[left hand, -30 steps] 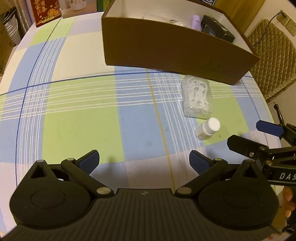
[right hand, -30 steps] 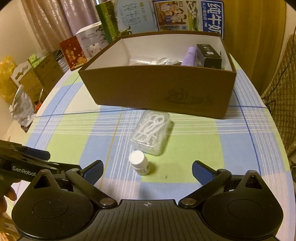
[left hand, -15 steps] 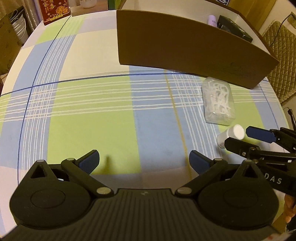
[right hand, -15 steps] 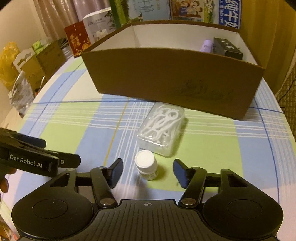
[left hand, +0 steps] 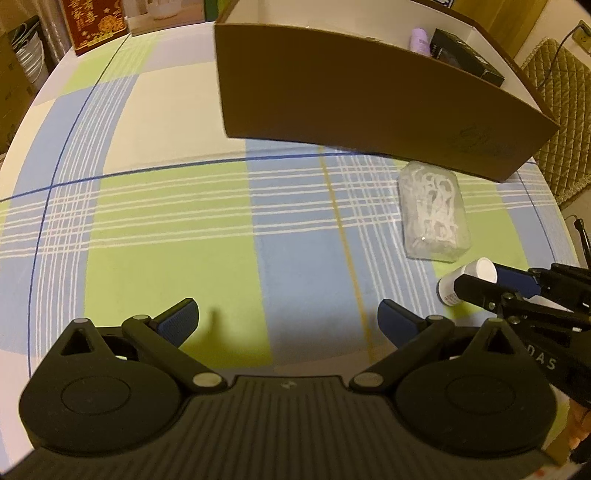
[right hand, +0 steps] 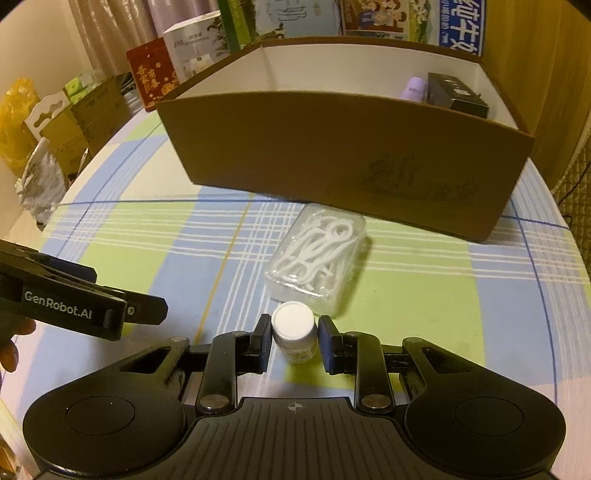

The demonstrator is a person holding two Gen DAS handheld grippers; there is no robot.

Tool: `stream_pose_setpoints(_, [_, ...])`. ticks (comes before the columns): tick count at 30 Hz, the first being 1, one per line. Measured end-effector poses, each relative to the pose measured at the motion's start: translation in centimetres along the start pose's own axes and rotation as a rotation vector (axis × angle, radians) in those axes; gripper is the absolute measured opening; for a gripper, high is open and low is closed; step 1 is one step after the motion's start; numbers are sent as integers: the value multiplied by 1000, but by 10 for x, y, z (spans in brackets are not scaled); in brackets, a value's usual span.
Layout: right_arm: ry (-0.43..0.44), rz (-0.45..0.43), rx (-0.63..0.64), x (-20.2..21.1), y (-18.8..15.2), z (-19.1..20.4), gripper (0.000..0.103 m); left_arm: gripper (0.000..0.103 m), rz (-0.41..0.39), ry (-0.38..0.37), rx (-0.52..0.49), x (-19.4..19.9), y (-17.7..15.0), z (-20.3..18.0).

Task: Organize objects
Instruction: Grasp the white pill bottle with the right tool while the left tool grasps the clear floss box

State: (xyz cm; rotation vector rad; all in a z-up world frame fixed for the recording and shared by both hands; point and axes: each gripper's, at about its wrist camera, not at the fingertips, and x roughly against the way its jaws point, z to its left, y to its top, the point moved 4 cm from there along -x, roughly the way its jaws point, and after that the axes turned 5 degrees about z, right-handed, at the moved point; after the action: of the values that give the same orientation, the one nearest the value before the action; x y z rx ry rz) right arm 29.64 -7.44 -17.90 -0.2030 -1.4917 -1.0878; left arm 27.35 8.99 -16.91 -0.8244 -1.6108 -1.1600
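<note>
A small white-capped bottle (right hand: 294, 331) stands on the checked tablecloth, and my right gripper (right hand: 295, 343) is shut on it, one pad against each side. In the left wrist view the same bottle (left hand: 448, 291) sits at the far right between the right gripper's fingers (left hand: 513, 277). Just beyond it lies a clear case of white floss picks (right hand: 317, 254), also seen as a clear case (left hand: 432, 214) from the left. Behind that stands the brown cardboard box (right hand: 332, 155), holding a purple bottle (right hand: 415, 86) and a black carton (right hand: 456, 94). My left gripper (left hand: 288, 315) hangs open over bare cloth, holding nothing.
A red gift box (left hand: 96, 22) and other cartons (right hand: 192, 51) crowd the far table edge and the floor at left. A quilted chair (left hand: 557, 110) stands off the table's right side. The round table's edge (right hand: 576, 236) curves close on the right.
My right gripper moved forward around the white bottle and shut on it. The left gripper stayed open and drifted a little left and forward.
</note>
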Motion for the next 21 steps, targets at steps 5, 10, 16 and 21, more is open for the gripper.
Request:
stream_pose_setpoints(5, [-15, -21, -41, 15, 0, -18, 24, 102, -20, -23, -28, 1, 7, -15])
stream_pose_setpoints(10, [-42, -39, -99, 28, -1, -43, 24, 102, -77, -72, -81, 4, 19, -40])
stream_pose_setpoints(16, [-84, -59, -162, 39, -3, -75, 24, 102, -138, -111, -144, 5, 35, -76])
stream_pose_setpoints(21, [-107, -70, -205, 46, -5, -97, 24, 102, -104, -174, -112, -8, 49, -92])
